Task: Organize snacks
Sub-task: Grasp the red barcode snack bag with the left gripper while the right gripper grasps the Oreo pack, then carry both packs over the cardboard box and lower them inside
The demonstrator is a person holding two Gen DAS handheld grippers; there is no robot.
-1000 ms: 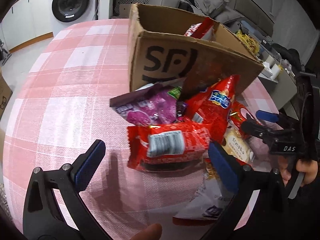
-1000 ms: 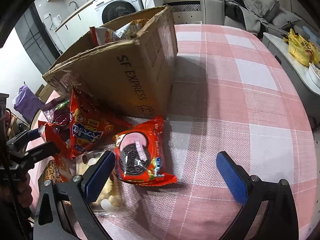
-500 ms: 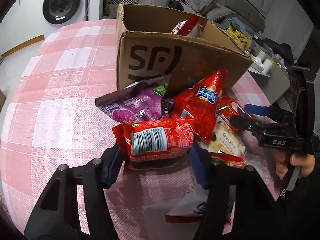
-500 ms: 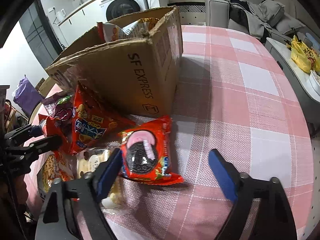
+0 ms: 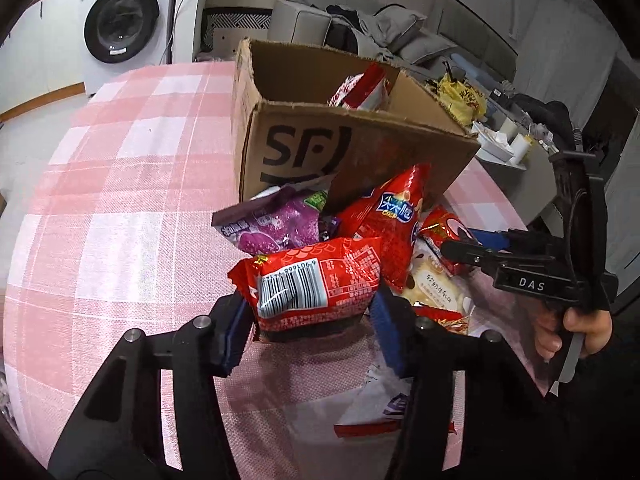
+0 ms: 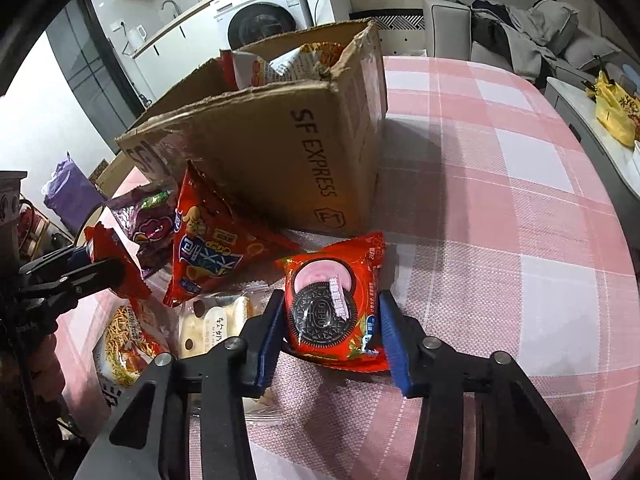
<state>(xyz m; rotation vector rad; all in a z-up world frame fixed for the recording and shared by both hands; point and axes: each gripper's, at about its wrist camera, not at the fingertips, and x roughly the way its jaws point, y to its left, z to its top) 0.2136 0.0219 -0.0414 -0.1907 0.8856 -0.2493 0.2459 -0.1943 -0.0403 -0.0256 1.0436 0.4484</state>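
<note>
On the pink-and-white checked desk (image 6: 520,208), we have a pile of snack packs lying against the near side of an open brown cardboard box (image 5: 340,136) printed "SF" on one face and "SF EXPRESS" on another. Our left tongs (image 5: 312,320) are clenched on a red foil packet with a white barcode label (image 5: 316,280), both blue pads pressing its sides at the near edge of the pile. Our right tongs (image 6: 332,332) grasp a red Oreo pack showing a black biscuit and pink cream (image 6: 332,300), the word "OREO" readable on the biscuit; the pack lies on the desk just right of the pile, near the box corner.

Between the two packs we see a red triangular crisp bag with a blue label in Chinese characters (image 6: 208,248) leaning on the box, a purple bag (image 5: 276,224) to its left, a clear-wrapped pale cake with handwritten-style characters (image 6: 216,324), and a bag picturing noodle sticks (image 6: 128,340). Inside the box a red-and-white bag (image 5: 360,92) stands upright. Far behind stands a white washing machine (image 5: 120,24).
</note>
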